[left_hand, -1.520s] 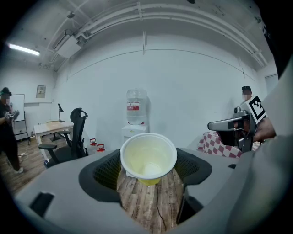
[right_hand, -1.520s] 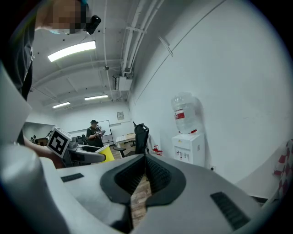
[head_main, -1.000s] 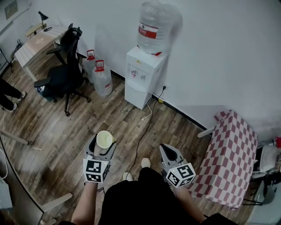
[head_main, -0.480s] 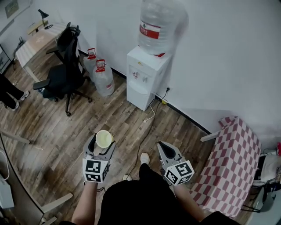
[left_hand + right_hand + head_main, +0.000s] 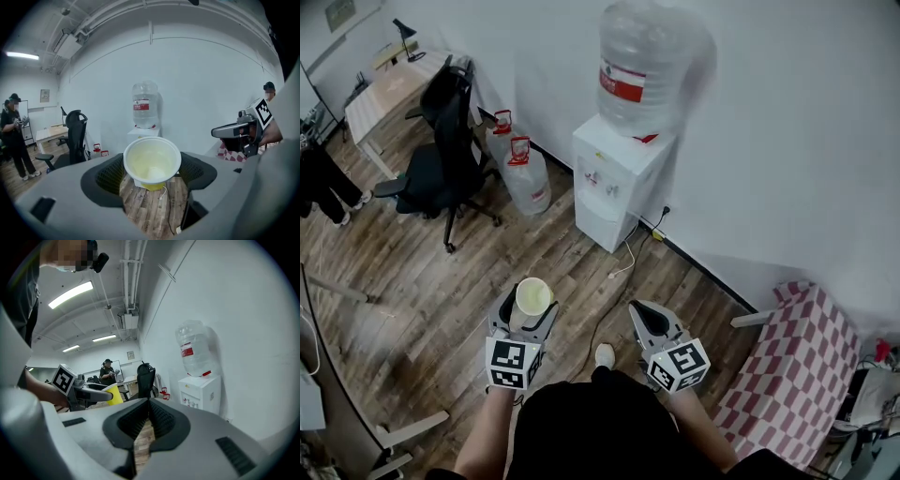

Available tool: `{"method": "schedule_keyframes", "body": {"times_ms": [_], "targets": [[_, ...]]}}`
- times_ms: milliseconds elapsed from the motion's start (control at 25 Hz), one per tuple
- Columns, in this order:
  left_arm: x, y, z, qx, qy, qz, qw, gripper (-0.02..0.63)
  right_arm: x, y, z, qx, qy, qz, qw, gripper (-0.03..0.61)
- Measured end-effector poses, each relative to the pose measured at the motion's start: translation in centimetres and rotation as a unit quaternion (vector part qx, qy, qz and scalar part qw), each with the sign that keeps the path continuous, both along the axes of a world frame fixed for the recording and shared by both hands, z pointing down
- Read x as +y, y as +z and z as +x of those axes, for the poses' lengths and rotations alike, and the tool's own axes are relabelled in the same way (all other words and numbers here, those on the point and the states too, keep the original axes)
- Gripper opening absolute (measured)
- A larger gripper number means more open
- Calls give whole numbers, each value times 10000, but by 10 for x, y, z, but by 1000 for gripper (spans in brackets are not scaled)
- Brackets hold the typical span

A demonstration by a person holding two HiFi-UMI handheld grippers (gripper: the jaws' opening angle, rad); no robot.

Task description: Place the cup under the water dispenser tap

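- Cup (image 5: 152, 161), pale yellow, mouth up and empty, stands upright between the jaws of the left gripper (image 5: 525, 305). The jaws are spread about cup-wide and press on its sides.
- Right gripper (image 5: 149, 416): jaws brought together, with only a thin slit low down that shows floorboards. Nothing is held. It sits level with the left jaws, off to their right and apart from them.
- Wooden floor (image 5: 422, 281) lies below both pairs of jaws. A white shoe (image 5: 604, 354) shows just behind and between them.
- White cable (image 5: 626, 261) trails over the boards ahead of the jaws, towards the wall.
- Water dispenser (image 5: 614, 183), a white box, stands ahead of the left jaws and a little to their right, against the white wall. It is well apart from the cup, which is not under the tap.
- A large clear bottle (image 5: 645, 70) with a red label is upended on top of the dispenser.
- Two spare bottles (image 5: 528, 173) with red tops stand on the floor, ahead and just left of the left jaws, beside the dispenser.
- Black office chair (image 5: 445, 150) stands further left. Beyond it is a light bench (image 5: 389, 89) carrying a lamp.
- Red-and-white checked cloth (image 5: 792, 375) covers something far right of the right jaws.
- A person (image 5: 16, 136) in dark clothes stands far off to the left.
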State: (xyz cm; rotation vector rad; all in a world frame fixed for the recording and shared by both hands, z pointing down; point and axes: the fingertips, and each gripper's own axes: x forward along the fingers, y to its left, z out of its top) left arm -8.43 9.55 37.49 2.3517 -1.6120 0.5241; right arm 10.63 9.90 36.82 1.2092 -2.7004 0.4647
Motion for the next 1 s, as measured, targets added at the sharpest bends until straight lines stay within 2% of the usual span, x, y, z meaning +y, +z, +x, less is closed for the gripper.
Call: {"method": "schedule_keyframes", "body": {"times_ms": [520,1000], "targets": [[-60,6,52,-131,-194,-83,9997,371,-69,18,42,-85,-358,-162,9992,23],[-102,23,52,-138,-149,-224,9995,371,-101,33,51,-47,-234,-365,9990,23]]}}
